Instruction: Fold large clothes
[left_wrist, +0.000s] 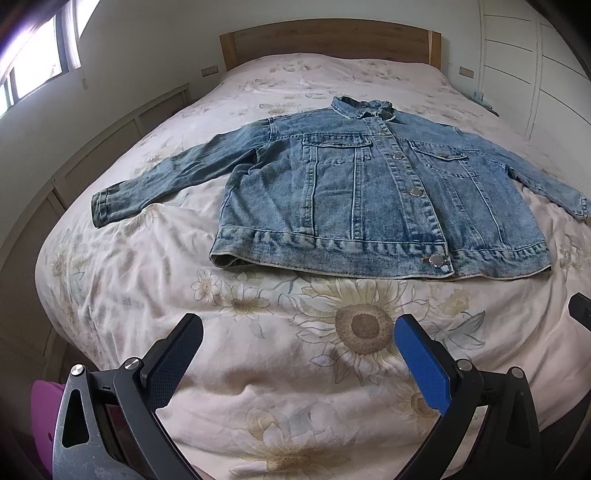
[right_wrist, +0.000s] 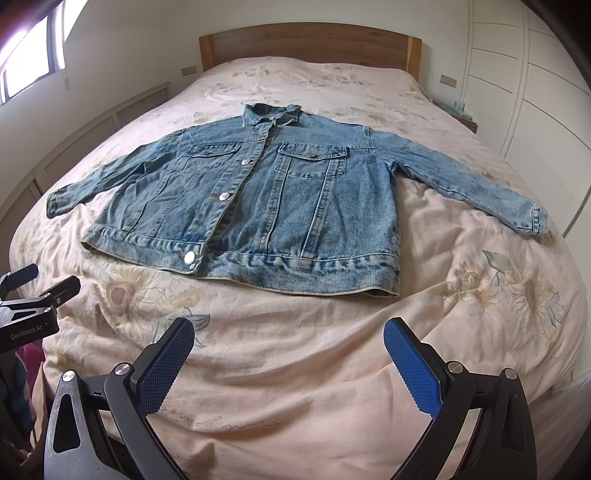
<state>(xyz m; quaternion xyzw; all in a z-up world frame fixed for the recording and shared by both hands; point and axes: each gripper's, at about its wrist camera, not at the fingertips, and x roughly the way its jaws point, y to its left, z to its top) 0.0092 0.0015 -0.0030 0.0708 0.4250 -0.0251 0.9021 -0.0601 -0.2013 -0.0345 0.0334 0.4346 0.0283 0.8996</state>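
The bedroom was daylit from a window (left_wrist: 33, 62) on the left, with white wardrobe doors (right_wrist: 535, 92) on the right and a wooden headboard (left_wrist: 328, 40) at the far end of the bed (right_wrist: 295, 387), which wore a pale quilt printed with sunflowers. On it lay the denim jacket (left_wrist: 369, 192), front up and buttoned, collar toward the headboard, hem toward the cameras, both sleeves spread outward and slightly down. Nothing had been folded yet. The left gripper (left_wrist: 298, 350) hovered over the bare quilt short of the hem with its jaws apart and nothing between them; the right gripper (right_wrist: 289, 354) hung likewise, jaws apart and empty, beside it. The first step appeared to be bringing a sleeve and side panel in over the chest. To do it well, each gripper would probably best take one side: the left sleeve cuff (left_wrist: 105, 210) and the right sleeve cuff (right_wrist: 535, 221) lay well apart from the body, so a pinch near the shoulder seam together with one at the hem corner would carry the panel over in a straight line. Denim is stiff and heavy, so a deep bite into the cloth seemed wiser than a nip at the edge, and the quilt beneath was soft enough to be caught by mistake.
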